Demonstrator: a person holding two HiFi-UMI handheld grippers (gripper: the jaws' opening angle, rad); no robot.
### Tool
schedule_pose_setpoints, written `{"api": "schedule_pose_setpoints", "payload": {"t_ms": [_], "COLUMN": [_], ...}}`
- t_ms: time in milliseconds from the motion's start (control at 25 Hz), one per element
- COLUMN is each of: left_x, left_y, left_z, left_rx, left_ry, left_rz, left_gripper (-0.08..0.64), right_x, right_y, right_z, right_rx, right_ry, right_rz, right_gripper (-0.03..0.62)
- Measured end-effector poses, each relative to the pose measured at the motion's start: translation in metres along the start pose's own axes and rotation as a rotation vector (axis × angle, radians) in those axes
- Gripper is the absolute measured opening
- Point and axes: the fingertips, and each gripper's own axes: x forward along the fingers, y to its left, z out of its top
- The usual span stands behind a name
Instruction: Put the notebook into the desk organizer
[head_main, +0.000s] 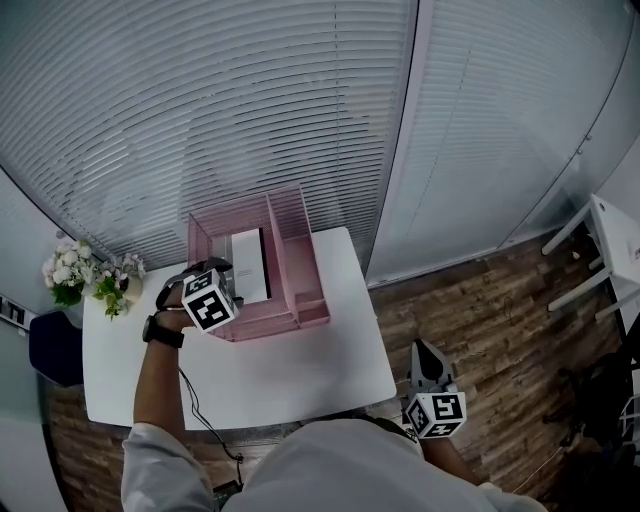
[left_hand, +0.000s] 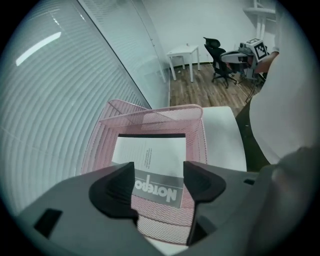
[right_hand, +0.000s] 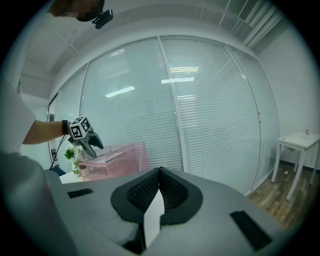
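Observation:
The notebook (head_main: 250, 265), white with a grey title band, lies flat in the left compartment of the pink mesh desk organizer (head_main: 300, 235) on the white table. My left gripper (head_main: 222, 272) hovers over the organizer's front left corner. In the left gripper view its jaws (left_hand: 159, 172) stand wide apart above the notebook (left_hand: 152, 160), touching nothing, with the organizer's wall (left_hand: 197, 130) beyond. My right gripper (head_main: 422, 350) hangs off the table's right side, over the floor. Its pads meet in the right gripper view (right_hand: 160, 172), which also shows the organizer (right_hand: 125, 155).
White table (head_main: 300, 370) stands against a glass wall with blinds. A bunch of flowers (head_main: 90, 275) sits at its back left corner. A black cable (head_main: 195, 400) runs off the front edge. A blue chair (head_main: 55, 345) is at left, a small white table (head_main: 610, 240) at right.

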Motion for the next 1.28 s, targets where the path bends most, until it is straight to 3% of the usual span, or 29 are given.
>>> {"api": "schedule_pose_setpoints", "payload": {"t_ms": [240,600,960,1280], "left_x": [-0.041,-0.107,-0.142,-0.165], "left_y": [-0.008,-0.034,-0.072,-0.097], "left_z": [0.01,0.005,-0.025,-0.057], "left_rx": [-0.118,-0.384,-0.629,-0.841], "left_ry": [-0.187,-0.483,-0.653,-0.806], "left_rz": [0.151,0.347,0.439,0.456], "left_gripper": [0.239,0.109,0.018,0.009], "right_x": [0.007,0.02,0.029,0.032], "right_y": [0.013,0.046,0.074,0.101], "right_z": [0.005,0.014,0.027,0.034], "right_rx": [-0.014,-0.042,-0.074,-0.102], "right_ry": [-0.005,-0.012,-0.019,-0.034], "right_rz": [0.036,0.116,0.176,0.217], "right_gripper": [0.012,0.012,0.012,0.012]}}
